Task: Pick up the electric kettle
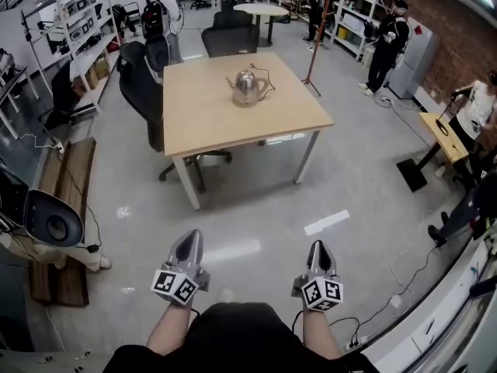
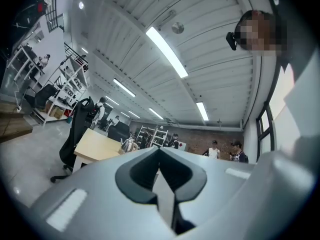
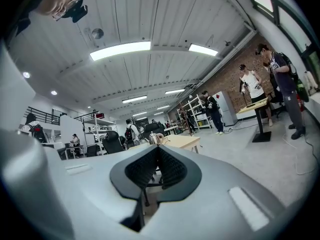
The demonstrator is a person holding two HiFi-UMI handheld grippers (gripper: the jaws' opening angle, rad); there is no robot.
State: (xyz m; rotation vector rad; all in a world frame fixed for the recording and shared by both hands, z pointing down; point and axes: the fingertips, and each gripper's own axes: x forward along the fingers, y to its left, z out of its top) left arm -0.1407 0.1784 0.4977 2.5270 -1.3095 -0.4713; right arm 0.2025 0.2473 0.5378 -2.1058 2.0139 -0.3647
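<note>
A shiny metal electric kettle (image 1: 248,87) stands upright on a light wooden table (image 1: 202,119) in the middle of the room, its cord trailing behind it. The kettle (image 2: 129,144) shows small and far off in the left gripper view, and the kettle (image 3: 153,138) likewise in the right gripper view. My left gripper (image 1: 191,241) and right gripper (image 1: 318,248) are held side by side over the grey floor, well short of the table, both pointing toward it. Both are shut with nothing between their jaws.
Black office chairs (image 1: 140,84) stand at the table's left and far sides. A wooden pallet (image 1: 68,208) and a round lamp-like device (image 1: 50,217) sit at the left. A white counter (image 1: 435,325) runs along the lower right. Several people stand around the room's edges; shelving (image 1: 74,22) lines the back.
</note>
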